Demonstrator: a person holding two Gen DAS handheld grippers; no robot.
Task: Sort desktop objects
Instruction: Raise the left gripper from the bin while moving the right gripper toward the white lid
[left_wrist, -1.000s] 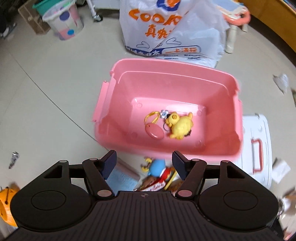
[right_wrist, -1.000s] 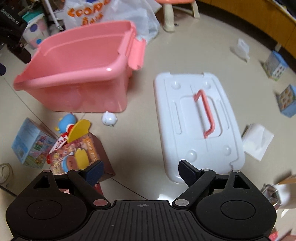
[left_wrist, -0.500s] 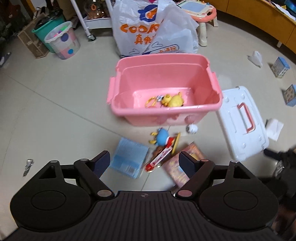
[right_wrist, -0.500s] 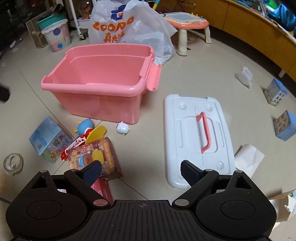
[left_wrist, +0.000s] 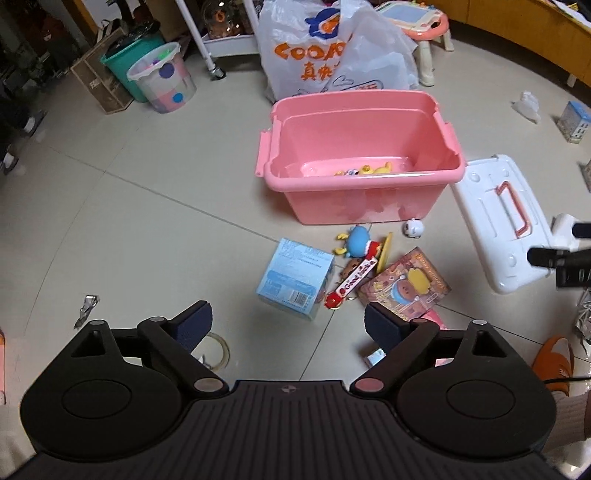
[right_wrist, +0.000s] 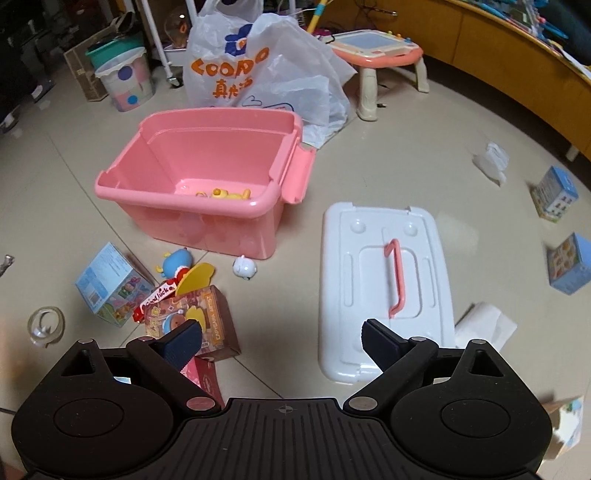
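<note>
Toys lie in the pink bin (left_wrist: 364, 205) and scattered on the floor before it; left claw (left_wrist: 288, 323) is opening, empty, while right claw (right_wrist: 280, 338) gapes wide, empty.

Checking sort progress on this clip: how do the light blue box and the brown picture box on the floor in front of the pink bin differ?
The light blue box has pale blue faces with small print and a barcode; the brown picture box is reddish-brown with cartoon characters. The light blue box lies left of the toy pile, the brown picture box right of it. In the left wrist view the brown picture box looks flatter. Both are closed cartons lying on the floor, outside the pink bin.
</note>
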